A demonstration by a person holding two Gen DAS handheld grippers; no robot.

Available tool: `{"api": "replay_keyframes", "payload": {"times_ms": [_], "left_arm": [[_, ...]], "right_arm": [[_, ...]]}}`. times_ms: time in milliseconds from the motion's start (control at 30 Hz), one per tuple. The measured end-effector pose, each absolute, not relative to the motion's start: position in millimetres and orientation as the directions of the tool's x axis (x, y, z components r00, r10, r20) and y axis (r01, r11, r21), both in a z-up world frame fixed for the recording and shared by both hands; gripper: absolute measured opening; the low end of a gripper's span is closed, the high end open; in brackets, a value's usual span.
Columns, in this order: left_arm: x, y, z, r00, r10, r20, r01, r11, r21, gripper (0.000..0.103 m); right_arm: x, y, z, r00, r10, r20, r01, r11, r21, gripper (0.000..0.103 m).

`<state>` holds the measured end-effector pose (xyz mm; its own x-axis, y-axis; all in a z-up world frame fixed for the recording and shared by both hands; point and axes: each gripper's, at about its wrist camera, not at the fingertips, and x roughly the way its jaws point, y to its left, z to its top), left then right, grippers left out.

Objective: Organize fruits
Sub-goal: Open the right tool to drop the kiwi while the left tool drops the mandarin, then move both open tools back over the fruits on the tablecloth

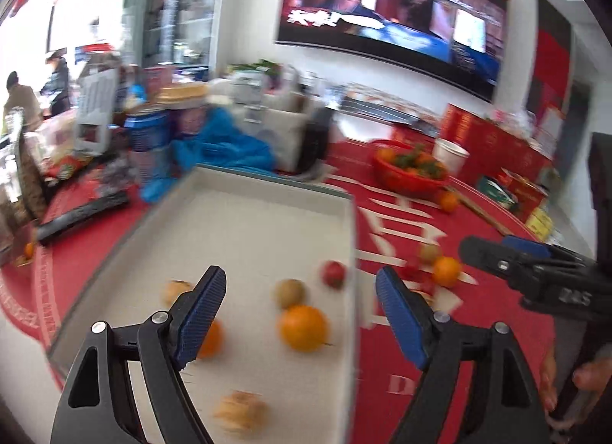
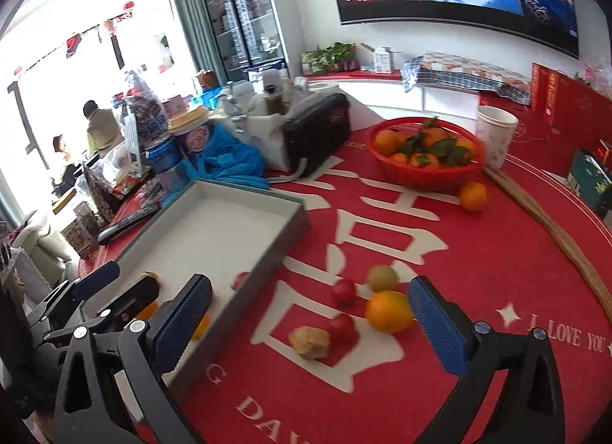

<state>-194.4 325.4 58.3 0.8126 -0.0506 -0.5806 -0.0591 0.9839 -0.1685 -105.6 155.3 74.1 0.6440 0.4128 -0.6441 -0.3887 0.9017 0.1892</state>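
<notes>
Hovering low over the red worktop (image 2: 478,252), the right tongs (image 2: 311,306) are spread wide and grasping nothing, and that is where the action looks set to come from. Lower centre of the right wrist view shows the loose cluster: an orange (image 2: 388,311), two small red fruits (image 2: 343,292) (image 2: 342,327), a greenish-brown fruit (image 2: 382,278) and a pale knobbly piece (image 2: 310,342), all lying between the two blue pads and just ahead of them. The orange sits closest to the right-hand pad, nearly beside it. It is round, so no long axis to line up; my guess is a short push forward and a squeeze would do.

Left of that cluster stands the grey tray (image 2: 294,222), its near wall just beside the fruit. Over on the left wrist view, the left tongs (image 1: 300,308) hang released above the tray (image 1: 350,237), which already holds an orange (image 1: 304,327), a brownish fruit (image 1: 290,293), a red one (image 1: 333,273) and other blurred pieces. So the right side is clearly nearer the fruit not yet in the tray.
</notes>
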Motion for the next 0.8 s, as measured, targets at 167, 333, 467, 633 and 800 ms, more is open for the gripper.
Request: {"api": "replay_keyframes", "payload": {"times_ms": [167, 333, 467, 633, 800], "left_arm": [[-179, 286, 49, 0.745, -0.180, -0.643, 0.069, 0.979, -0.193, 0.083], [-170, 242, 39, 0.720, -0.105, -0.686, 0.099, 0.994, -0.048, 0.083], [-160, 219, 33, 0.682, -0.099, -0.725, 0.136, 0.991, -0.008, 0.083], [-140, 194, 26, 0.677, -0.039, -0.735, 0.165, 0.981, 0.100, 0.083], [-126, 204, 9, 0.607, -0.097, -0.789, 0.166, 0.986, 0.006, 0.069]], "right_arm": [[-100, 97, 51, 0.666, 0.258, -0.700, -0.240, 0.963, 0.126, 0.103], [-86, 66, 14, 0.552, 0.242, -0.798, -0.183, 0.969, 0.167, 0.103], [-88, 59, 5, 0.528, 0.164, -0.833, -0.171, 0.982, 0.084, 0.103], [-86, 36, 5, 0.517, 0.159, -0.841, -0.120, 0.986, 0.113, 0.103], [-87, 30, 7, 0.515, 0.177, -0.839, -0.116, 0.984, 0.136, 0.103]]}}
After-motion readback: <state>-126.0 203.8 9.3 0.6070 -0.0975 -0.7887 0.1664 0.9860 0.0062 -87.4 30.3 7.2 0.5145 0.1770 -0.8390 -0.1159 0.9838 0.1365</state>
